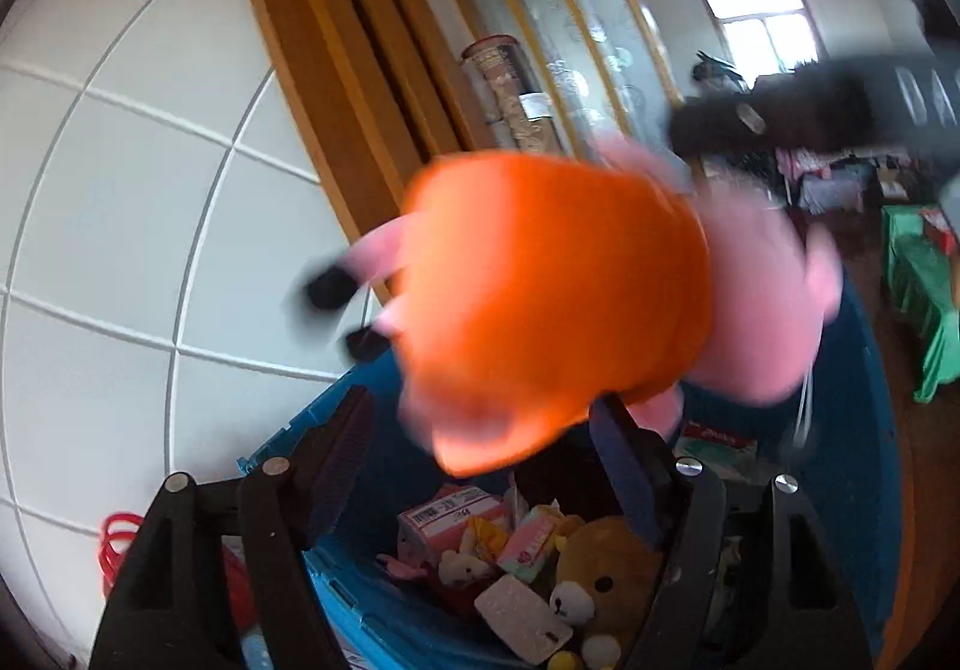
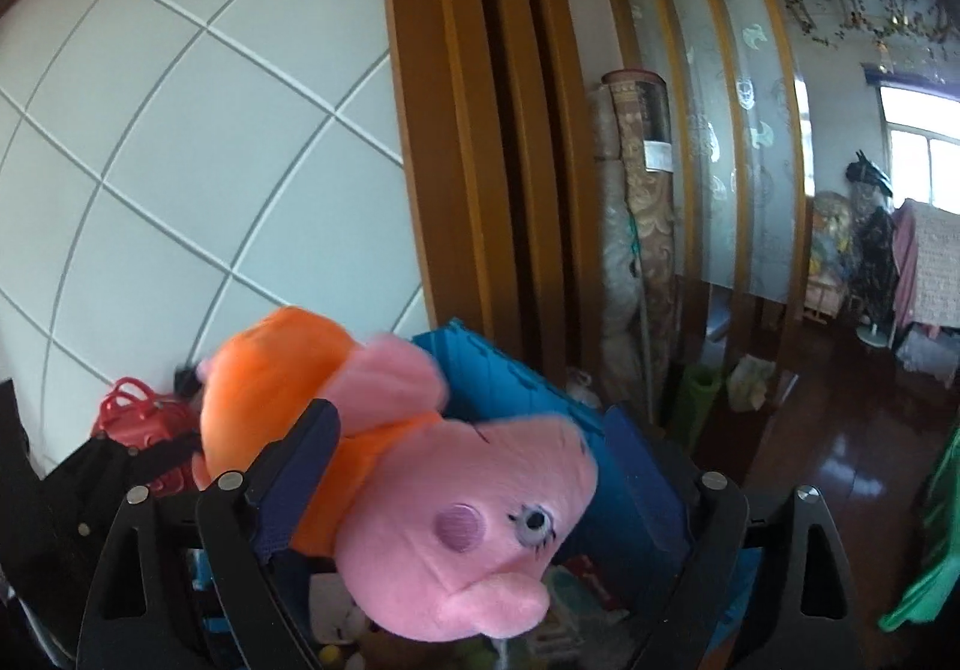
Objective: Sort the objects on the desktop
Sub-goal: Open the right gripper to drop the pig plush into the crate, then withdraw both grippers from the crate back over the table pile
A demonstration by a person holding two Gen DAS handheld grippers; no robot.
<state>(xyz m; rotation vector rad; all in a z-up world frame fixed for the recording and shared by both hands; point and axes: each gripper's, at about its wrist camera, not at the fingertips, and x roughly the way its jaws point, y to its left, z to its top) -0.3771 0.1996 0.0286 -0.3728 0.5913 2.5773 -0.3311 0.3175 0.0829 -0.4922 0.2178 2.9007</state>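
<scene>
While both grippers are seen over the blue bin (image 1: pixel 852 430), a pink pig plush in an orange dress (image 1: pixel 540 304) is caught blurred in the centre of the left wrist view, above the bin's opening and apart from the left gripper (image 1: pixel 480 466) at the bottom of the frame. The left gripper's jaws are seen spread wide, with nothing pressed between the pads; only the dress's lower edge overlaps the right finger (image 1: pixel 624 466) in the picture, and contact cannot be told. In the right wrist view the plush (image 2: pixel 468 526) fills the lower centre, head toward the camera, lying between the fingers of the right gripper (image 2: pixel 474 478). Those jaws are spread wide too; the left pad (image 2: pixel 300 466) sits against the orange dress, while a clear gap is seen at the right pad, so no grip is shown. Inside the bin a brown bear plush (image 1: pixel 600 580), a pink carton (image 1: pixel 444 514) and small packets are visible. A red bag (image 2: pixel 144 412) is seen at lower left by the white panelled wall (image 2: pixel 180 160).
</scene>
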